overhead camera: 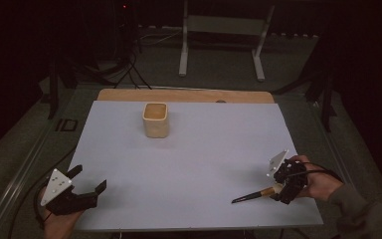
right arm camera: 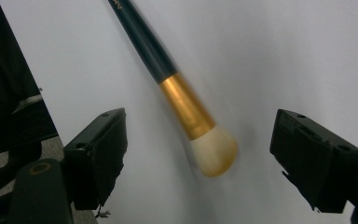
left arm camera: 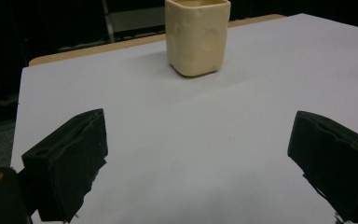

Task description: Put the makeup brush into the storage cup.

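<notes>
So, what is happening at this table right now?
A person holds a gripper in each hand. The right gripper is over a makeup brush lying on the white table, jaws open on either side of its bristle end, not gripping. The left gripper waits open, aimed at a cream cup.

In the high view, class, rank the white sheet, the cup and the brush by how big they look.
1. White sheet, by far the largest.
2. Cup.
3. Brush: longer than the cup is tall, but much thinner. It also lies nearer the camera, so this ranking is unsure.
</notes>
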Tool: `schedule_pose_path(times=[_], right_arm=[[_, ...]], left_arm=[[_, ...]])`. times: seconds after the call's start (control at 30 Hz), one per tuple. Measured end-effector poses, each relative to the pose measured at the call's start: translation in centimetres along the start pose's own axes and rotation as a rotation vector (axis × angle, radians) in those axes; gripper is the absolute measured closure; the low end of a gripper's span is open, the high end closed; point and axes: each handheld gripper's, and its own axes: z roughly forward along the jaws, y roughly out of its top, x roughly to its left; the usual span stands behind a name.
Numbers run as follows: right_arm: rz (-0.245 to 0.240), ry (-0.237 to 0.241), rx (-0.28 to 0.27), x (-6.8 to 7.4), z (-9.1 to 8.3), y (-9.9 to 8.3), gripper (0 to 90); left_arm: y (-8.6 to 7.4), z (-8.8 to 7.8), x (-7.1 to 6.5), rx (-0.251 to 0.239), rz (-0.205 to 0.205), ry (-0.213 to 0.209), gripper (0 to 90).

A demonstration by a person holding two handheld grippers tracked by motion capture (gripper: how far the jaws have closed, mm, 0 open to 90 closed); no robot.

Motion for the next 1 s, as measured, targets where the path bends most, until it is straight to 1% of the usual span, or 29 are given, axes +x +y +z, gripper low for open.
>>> schedule_pose_path(times=[0.03, 0.1, 0.17, 0.3, 0.37, 0.43, 0.47, 0.57, 0.6, 0.7, 0.73, 0.77, 0.87, 0.97, 1.0], right_arm=[[0.004, 0.002, 0.006, 0.1, 0.2, 0.0, 18.6], [-0.012, 0.004, 0.015, 0.0, 0.6, 0.1, 21.4], [-0.015, 0.011, 0.022, 0.1, 1.0, 0.2, 22.1], [-0.044, 0.017, 0.030, 0.3, 1.7, 0.5, 24.5], [-0.055, 0.017, 0.046, 0.3, 2.1, 0.6, 26.7], [-0.056, 0.023, 0.055, 0.3, 2.3, 0.7, 30.8], [-0.059, 0.030, 0.058, 0.1, 2.5, 0.7, 31.4], [-0.059, 0.027, 0.068, 0.0, 2.8, 0.7, 32.2], [-0.061, 0.034, 0.080, -0.2, 3.1, 0.6, 39.0], [-0.077, 0.035, 0.099, -0.2, 3.5, 0.6, 46.7], [-0.077, 0.035, 0.099, -0.2, 3.5, 0.6, 46.7], [-0.092, 0.038, 0.112, -0.2, 3.7, 0.6, 51.2], [-0.105, 0.060, 0.128, -0.3, 4.0, 0.7, 58.3], [-0.122, 0.075, 0.148, -0.2, 4.3, 0.9, 61.4], [-0.128, 0.074, 0.164, -0.2, 4.5, 1.0, 63.4]], left_arm=[[0.0, 0.0, 0.0, 0.001, 0.001, 0.000, 5.9], [0.0, 0.0, 0.0, 0.001, 0.000, 0.000, 5.9], [0.0, 0.0, 0.0, 0.000, 0.000, 0.000, 5.9], [0.0, 0.0, 0.0, -0.001, -0.001, -0.001, 5.9], [0.0, 0.0, 0.0, 0.000, 0.000, 0.000, 5.9], [0.0, 0.0, 0.0, -0.001, -0.001, -0.001, 5.9], [0.0, 0.0, 0.0, -0.001, -0.001, -0.001, 6.0], [0.0, 0.0, 0.0, -0.001, -0.002, -0.001, 5.9], [0.0, 0.0, 0.0, -0.001, -0.001, 0.000, 6.0], [0.0, 0.0, 0.0, 0.000, -0.001, 0.000, 6.0], [0.0, 0.0, 0.0, 0.000, -0.001, 0.000, 6.0], [0.0, 0.0, 0.0, 0.000, -0.001, -0.001, 6.0], [0.0, 0.0, 0.0, 0.000, -0.001, 0.001, 6.0], [0.0, 0.0, 0.1, -0.001, -0.002, 0.001, 6.0], [0.0, 0.0, 0.1, -0.002, -0.002, 0.001, 6.0]])
